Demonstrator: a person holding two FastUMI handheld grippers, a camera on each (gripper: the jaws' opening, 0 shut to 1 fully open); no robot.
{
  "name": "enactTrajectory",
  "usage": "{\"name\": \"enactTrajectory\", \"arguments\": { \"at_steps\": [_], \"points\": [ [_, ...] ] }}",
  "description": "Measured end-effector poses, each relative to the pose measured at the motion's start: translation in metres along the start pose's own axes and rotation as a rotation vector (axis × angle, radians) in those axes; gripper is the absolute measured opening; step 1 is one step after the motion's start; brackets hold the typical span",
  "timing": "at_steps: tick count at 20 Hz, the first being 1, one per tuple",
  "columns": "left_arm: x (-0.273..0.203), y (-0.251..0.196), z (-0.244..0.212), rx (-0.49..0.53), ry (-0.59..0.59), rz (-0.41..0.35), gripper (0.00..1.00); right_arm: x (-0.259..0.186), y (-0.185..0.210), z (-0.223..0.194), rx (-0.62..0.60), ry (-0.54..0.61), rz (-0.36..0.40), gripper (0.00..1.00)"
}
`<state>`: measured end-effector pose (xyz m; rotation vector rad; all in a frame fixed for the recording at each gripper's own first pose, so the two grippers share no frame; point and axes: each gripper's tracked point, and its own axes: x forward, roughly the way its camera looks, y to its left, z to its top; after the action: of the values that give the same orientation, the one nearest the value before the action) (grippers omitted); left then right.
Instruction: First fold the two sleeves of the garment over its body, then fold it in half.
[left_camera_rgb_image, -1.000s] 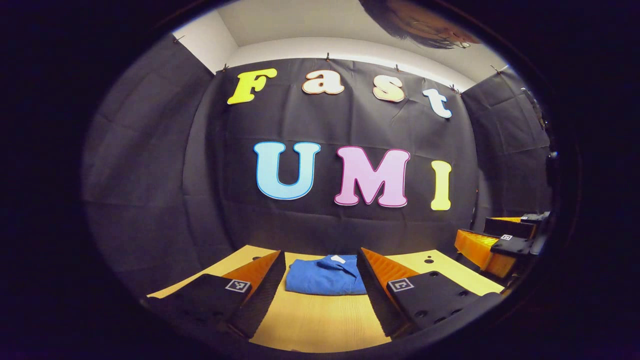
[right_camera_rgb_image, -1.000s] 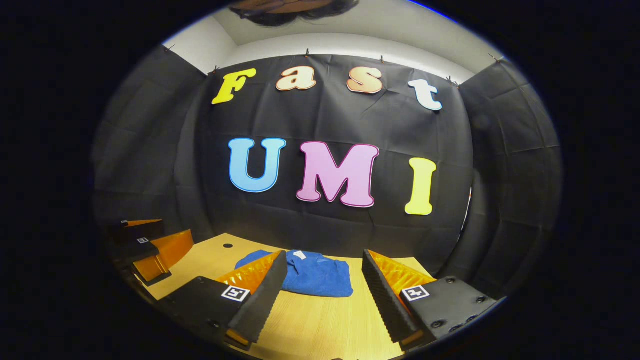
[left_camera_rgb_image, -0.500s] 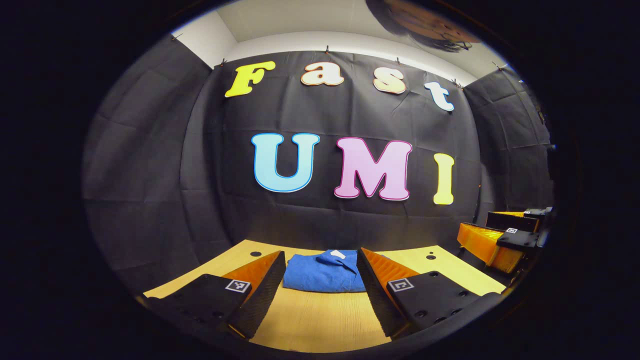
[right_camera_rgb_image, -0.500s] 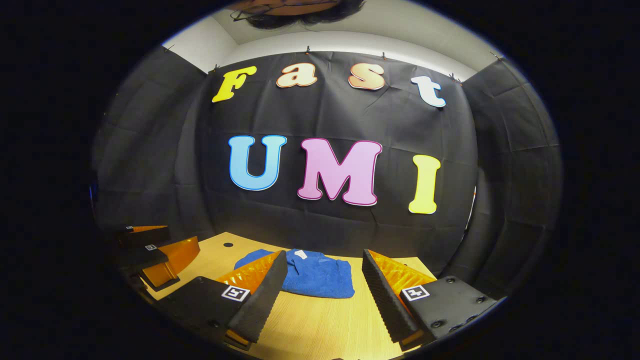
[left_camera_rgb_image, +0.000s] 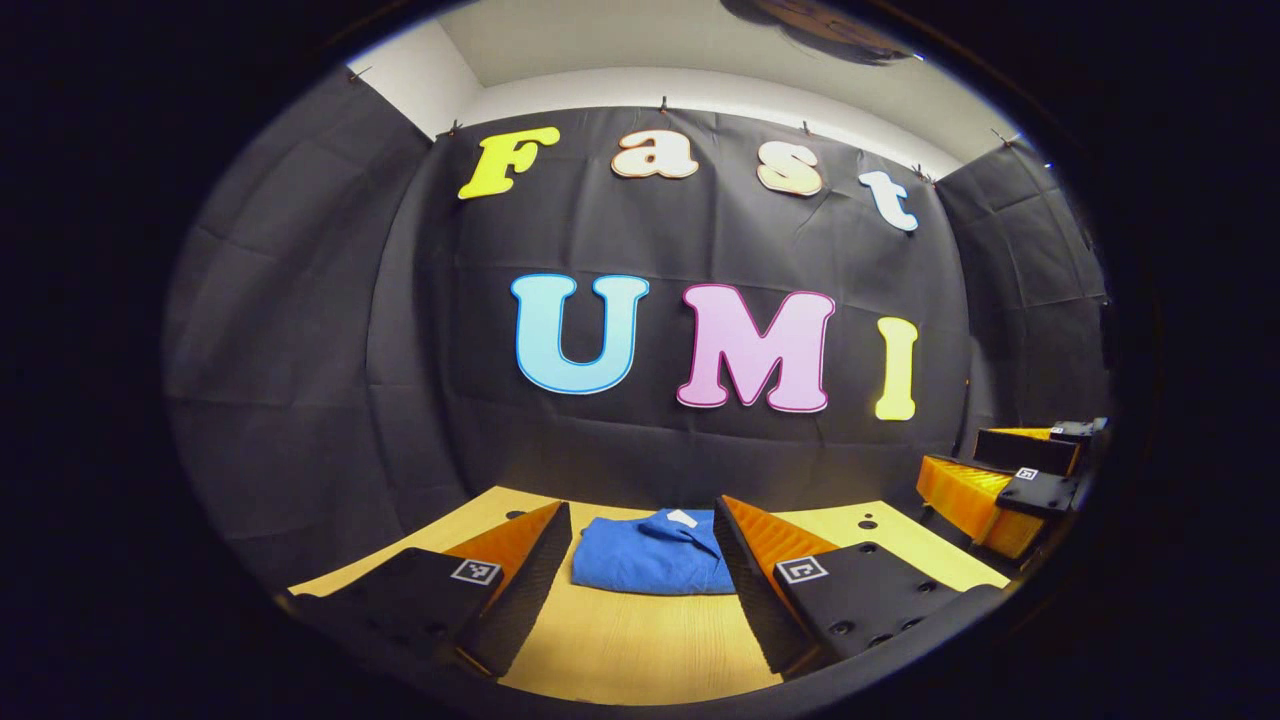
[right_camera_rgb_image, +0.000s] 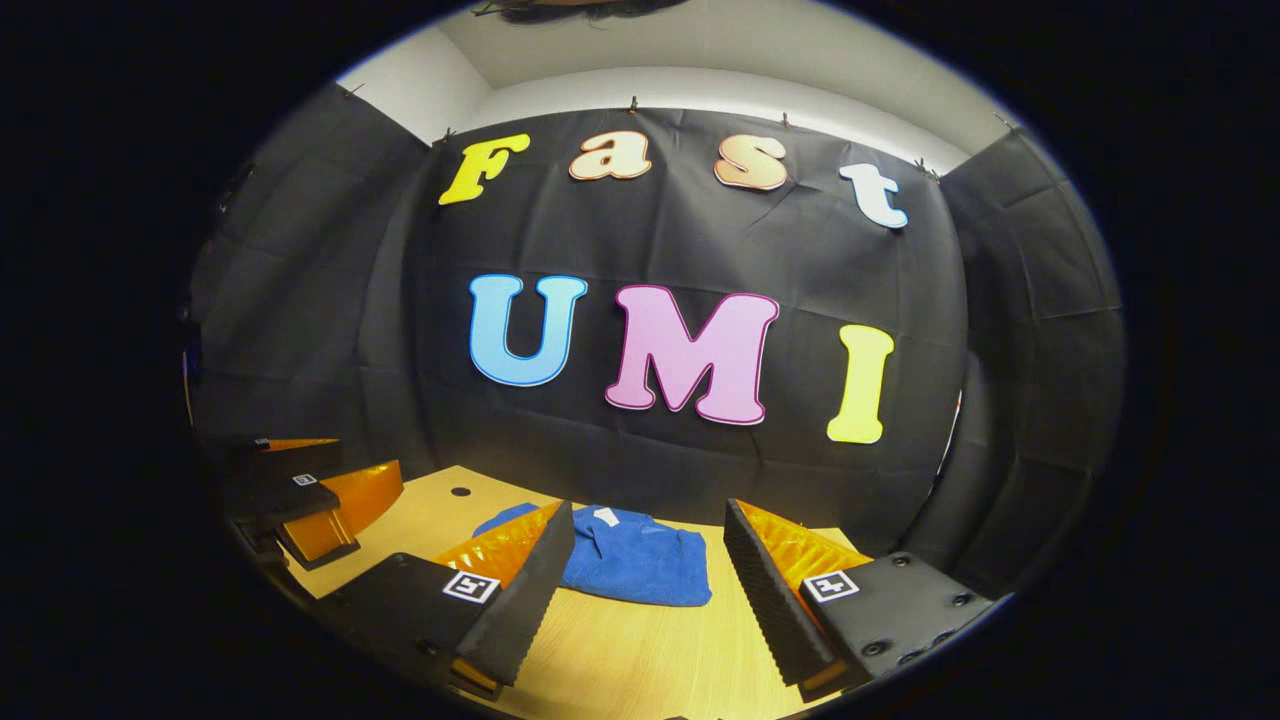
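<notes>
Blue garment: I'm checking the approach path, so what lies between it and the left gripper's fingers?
Only bare wooden table lies between the left gripper and the folded blue garment, as the left gripper view shows.

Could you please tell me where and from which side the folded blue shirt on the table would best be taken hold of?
Probably the near folded edge of the blue shirt. It lies flat on the wooden table as a compact rectangle, collar at the far side by the wall. Come in low from the front, where the open left tool already faces it, and pinch all layers so the fold stays together.
</notes>
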<state>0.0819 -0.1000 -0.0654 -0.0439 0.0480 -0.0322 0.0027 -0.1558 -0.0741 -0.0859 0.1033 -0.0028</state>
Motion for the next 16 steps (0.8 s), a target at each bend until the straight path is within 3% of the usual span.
{"name": "enactTrajectory", "arguments": {
  "at_steps": [1,2,5,6,16],
  "points": [
    [0.000,0.001,0.002,0.001,-0.003,0.003,0.82,-0.001,0.000,0.002,-0.006,-0.006,-0.004,0.94],
    [0.000,0.003,0.003,0.001,-0.007,0.005,0.82,0.000,0.000,0.004,-0.015,-0.012,-0.006,0.87],
    [0.003,0.002,0.007,0.001,-0.019,-0.005,0.82,0.001,0.006,0.004,-0.023,-0.013,-0.003,0.87],
    [0.005,0.004,0.006,0.003,-0.019,-0.005,0.82,0.001,0.006,0.004,-0.021,-0.010,-0.005,0.94],
    [0.020,0.009,0.012,-0.004,-0.008,0.003,0.82,0.015,0.010,0.012,0.015,-0.022,-0.002,0.94]
  ]
}}
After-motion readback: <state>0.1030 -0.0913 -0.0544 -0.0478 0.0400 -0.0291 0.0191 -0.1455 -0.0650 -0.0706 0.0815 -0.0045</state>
